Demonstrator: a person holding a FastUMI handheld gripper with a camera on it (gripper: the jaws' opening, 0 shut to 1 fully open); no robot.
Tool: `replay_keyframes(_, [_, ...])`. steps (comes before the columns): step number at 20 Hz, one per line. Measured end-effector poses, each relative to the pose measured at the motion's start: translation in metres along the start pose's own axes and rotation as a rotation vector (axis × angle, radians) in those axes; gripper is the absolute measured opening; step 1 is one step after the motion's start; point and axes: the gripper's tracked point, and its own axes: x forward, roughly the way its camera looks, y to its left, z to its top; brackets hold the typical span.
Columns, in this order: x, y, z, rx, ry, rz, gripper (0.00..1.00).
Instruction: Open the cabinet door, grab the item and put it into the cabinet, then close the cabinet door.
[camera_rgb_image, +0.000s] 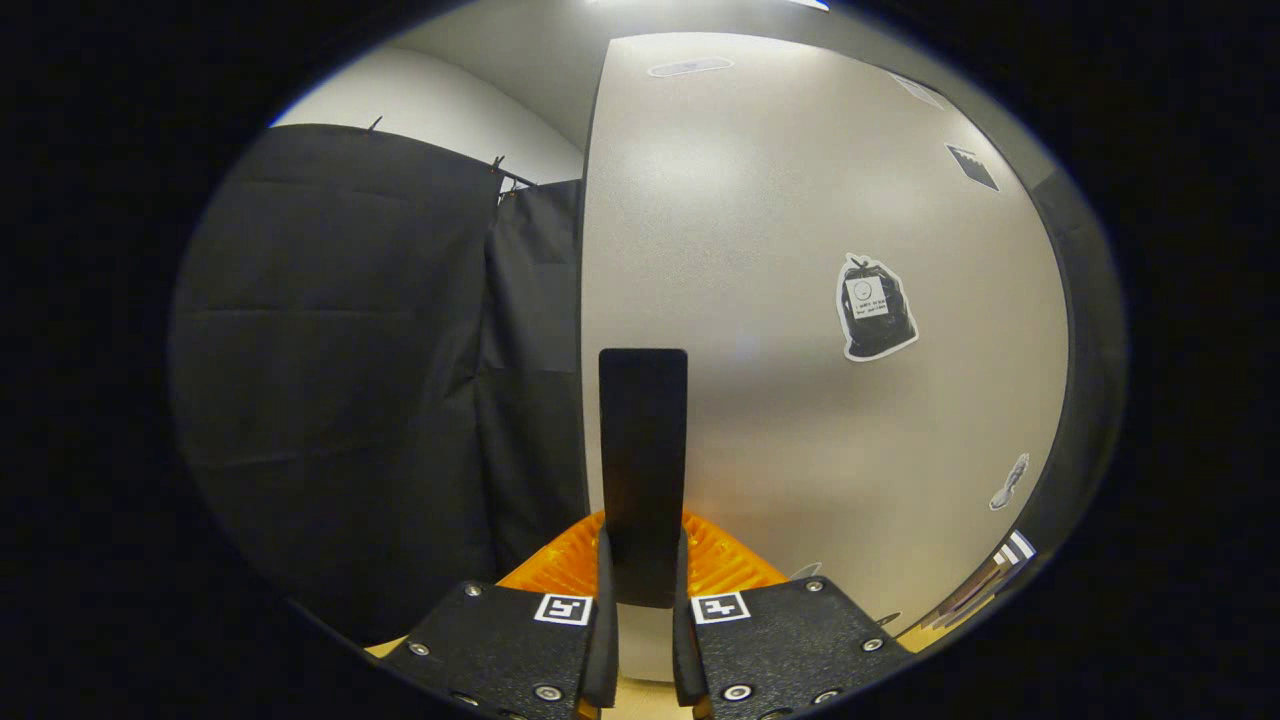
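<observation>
**Inspector:** Report from the left across.

**Assistant:** The black cloth wall (340, 380) hangs at the left, well behind. Next comes the free left edge of the pale cabinet door (760, 200), running top to bottom. Just inside that edge stands a dark flat handle (643, 440), upright, its long axis parallel to the door edge.

**Inspector:** And the gripper (643, 570)?

**Assistant:** Both fingers are closed on the lower end of the handle, one on each flat side. The rest of the handle rises straight ahead, beyond the fingertips.

**Inspector:** Further right?

**Assistant:** The door face continues, carrying a bin-bag sticker (875, 308) and a smaller sticker (1008, 483) lower down. The hinge side is presumably there.

**Inspector:** Judgement?

**Assistant:** The coming move turns on that grip: the door should swing about its right side, so the handle must travel in an arc. Whether this is opening or closing, I cannot tell.
</observation>
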Motion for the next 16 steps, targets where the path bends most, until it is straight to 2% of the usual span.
replay_keyframes(12, [-0.032,-0.006,-0.003,-0.016,0.029,0.069,0.22])
replay_keyframes(16, [-0.042,-0.01,-0.004,-0.035,0.028,0.064,0.22])
